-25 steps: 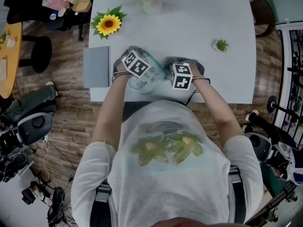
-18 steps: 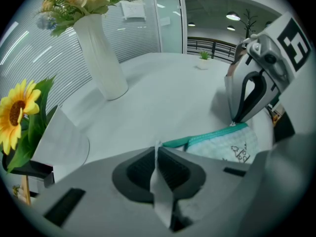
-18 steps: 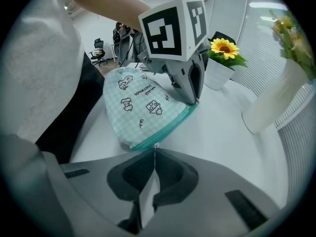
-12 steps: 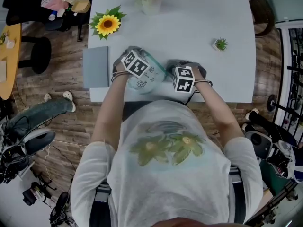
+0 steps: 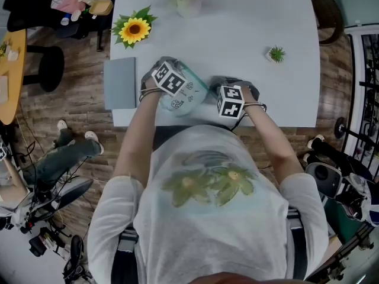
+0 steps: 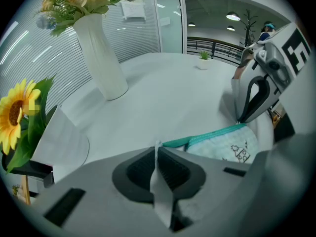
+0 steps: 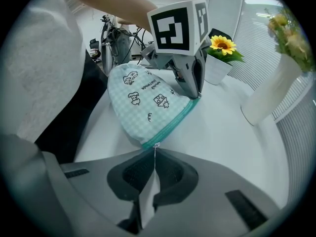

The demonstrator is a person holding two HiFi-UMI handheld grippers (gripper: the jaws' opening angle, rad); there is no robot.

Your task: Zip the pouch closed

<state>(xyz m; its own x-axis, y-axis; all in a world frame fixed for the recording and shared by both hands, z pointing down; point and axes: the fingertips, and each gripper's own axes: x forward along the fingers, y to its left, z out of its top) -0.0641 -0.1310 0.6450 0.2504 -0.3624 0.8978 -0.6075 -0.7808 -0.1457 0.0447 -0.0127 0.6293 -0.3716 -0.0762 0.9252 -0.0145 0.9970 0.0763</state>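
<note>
Left gripper (image 6: 158, 153): jaws clamped on the thin end tab (image 6: 160, 186) of the pouch (image 6: 224, 147).
Pouch: at the counter (image 5: 249, 34) edge, on the person's side of the vase (image 5: 189, 6); soft, light cloth, likely sagging unless stretched.
Right gripper (image 7: 154, 157): jaws pinching the tiny zip pull (image 7: 156, 147), probably slippery.

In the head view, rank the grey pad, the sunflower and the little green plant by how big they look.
Largest: grey pad
Then: sunflower
Smallest: little green plant
</note>
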